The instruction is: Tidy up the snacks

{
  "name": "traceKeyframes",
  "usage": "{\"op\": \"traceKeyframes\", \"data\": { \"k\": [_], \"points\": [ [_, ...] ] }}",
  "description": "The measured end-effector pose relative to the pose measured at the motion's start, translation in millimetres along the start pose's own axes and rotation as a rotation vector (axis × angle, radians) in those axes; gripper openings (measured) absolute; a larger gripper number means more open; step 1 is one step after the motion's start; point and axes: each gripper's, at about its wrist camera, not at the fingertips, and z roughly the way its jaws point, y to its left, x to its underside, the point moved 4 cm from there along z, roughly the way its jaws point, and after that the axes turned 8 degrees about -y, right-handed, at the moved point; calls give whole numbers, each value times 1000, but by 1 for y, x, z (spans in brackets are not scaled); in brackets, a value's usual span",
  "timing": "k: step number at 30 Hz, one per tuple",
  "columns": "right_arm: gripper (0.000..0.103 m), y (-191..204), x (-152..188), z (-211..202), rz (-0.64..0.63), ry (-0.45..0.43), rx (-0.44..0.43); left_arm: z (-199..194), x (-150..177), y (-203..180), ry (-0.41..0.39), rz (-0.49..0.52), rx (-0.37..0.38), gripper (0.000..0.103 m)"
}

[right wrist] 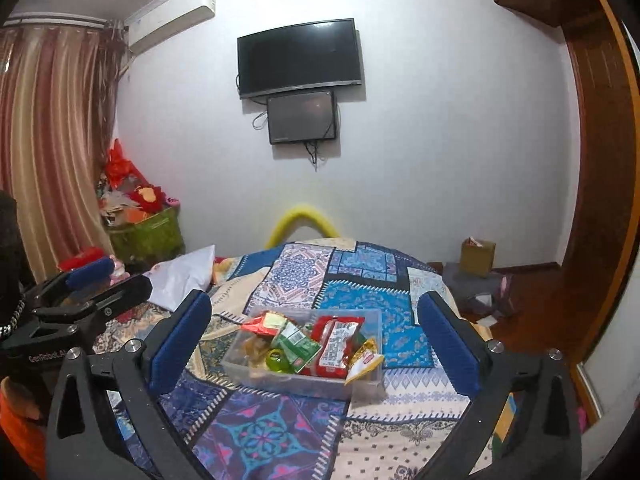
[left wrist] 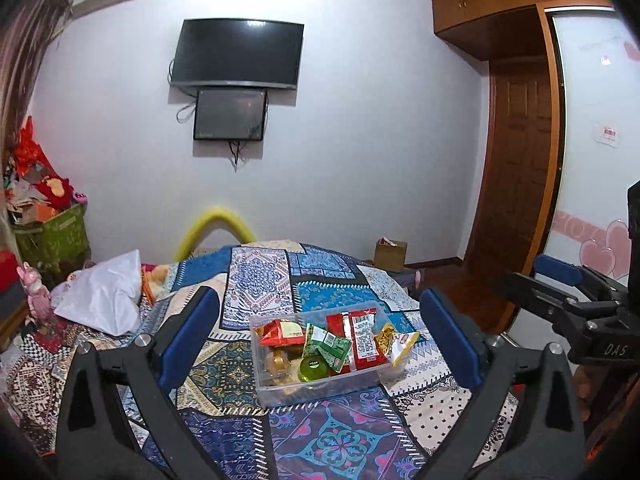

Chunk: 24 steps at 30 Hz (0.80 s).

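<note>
Snacks: heaped in a clear plastic box at lower centre of the left wrist view, resting on a patchwork bedspread; same box at lower centre of the right wrist view.
Contents: red packet lying across the middle, green packet just left of it, red-and-yellow packet at the far-left corner, yellow packet poking over the right rim, round green jelly cup against the near wall.
Left gripper: jaws spread wide, blue pads flanking the box in the picture, holding nothing, apart from the box.
Right gripper: jaws likewise wide and empty, box framed between the pads; seen again at the right edge of the left wrist view, black body with one blue pad showing.
Bed: covered in blue, cream and purple patches, filling the lower half of both views; white pillow at left, yellow padded arch beyond the far edge.
Wall: dark television at upper centre, smaller dark screen mounted just beneath, cables dangling.
Left side: striped curtain, green bin piled with red and mixed items.
Right side: wooden door, small cardboard box on the floor near the wall.
</note>
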Motion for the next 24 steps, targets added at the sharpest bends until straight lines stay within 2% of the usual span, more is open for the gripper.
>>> {"op": "traceKeyframes", "data": {
  "k": [7, 24],
  "points": [
    [103, 2, 6, -11, 13, 2, -3, -16, 1, -2, -7, 0, 5, 102],
    [103, 4, 9, -16, 11, 10, -1, -15, 8, -3, 10, 2, 7, 102]
  ]
}}
